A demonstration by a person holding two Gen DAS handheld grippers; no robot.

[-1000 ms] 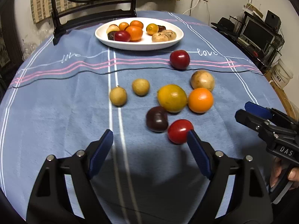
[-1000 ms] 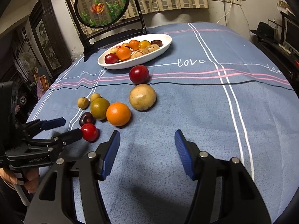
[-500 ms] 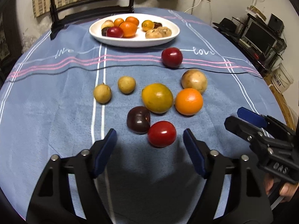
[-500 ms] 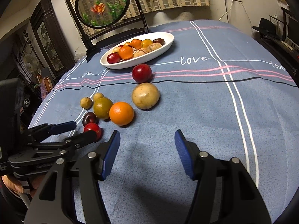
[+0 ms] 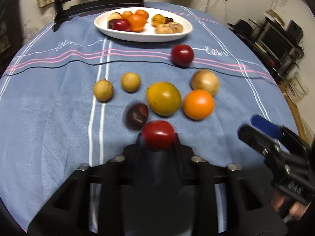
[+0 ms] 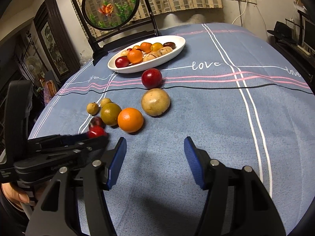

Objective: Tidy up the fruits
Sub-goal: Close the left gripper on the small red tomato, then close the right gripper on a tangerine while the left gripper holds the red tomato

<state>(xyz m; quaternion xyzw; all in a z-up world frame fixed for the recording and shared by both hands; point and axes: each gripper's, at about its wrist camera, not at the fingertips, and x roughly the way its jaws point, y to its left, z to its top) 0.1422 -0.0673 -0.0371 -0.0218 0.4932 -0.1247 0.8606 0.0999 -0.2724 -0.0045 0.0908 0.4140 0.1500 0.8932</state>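
My left gripper [image 5: 157,140] is shut on a small red fruit [image 5: 158,132] just above the blue cloth; the right wrist view shows the same grip [image 6: 96,132]. Right behind it lie a dark plum [image 5: 136,116], a yellow-green citrus [image 5: 163,98] and an orange [image 5: 198,104]. Farther back are a tan round fruit [image 5: 205,82], two small brown fruits [image 5: 103,90] and a red plum [image 5: 182,55]. A white oval plate [image 5: 145,37] at the far side holds several fruits. My right gripper [image 6: 155,154] hovers open over bare cloth, nothing between its blue pads.
A black stand with a round goldfish picture [image 6: 110,7] rises behind the plate. The round table's edge curves down on the right, with shelves of electronics [image 5: 275,39] beyond. A hand [image 6: 13,194] grips the left tool's handle at the lower left.
The left gripper moved forward around the small red fruit and its jaws closed on it. The right gripper stayed still and open.
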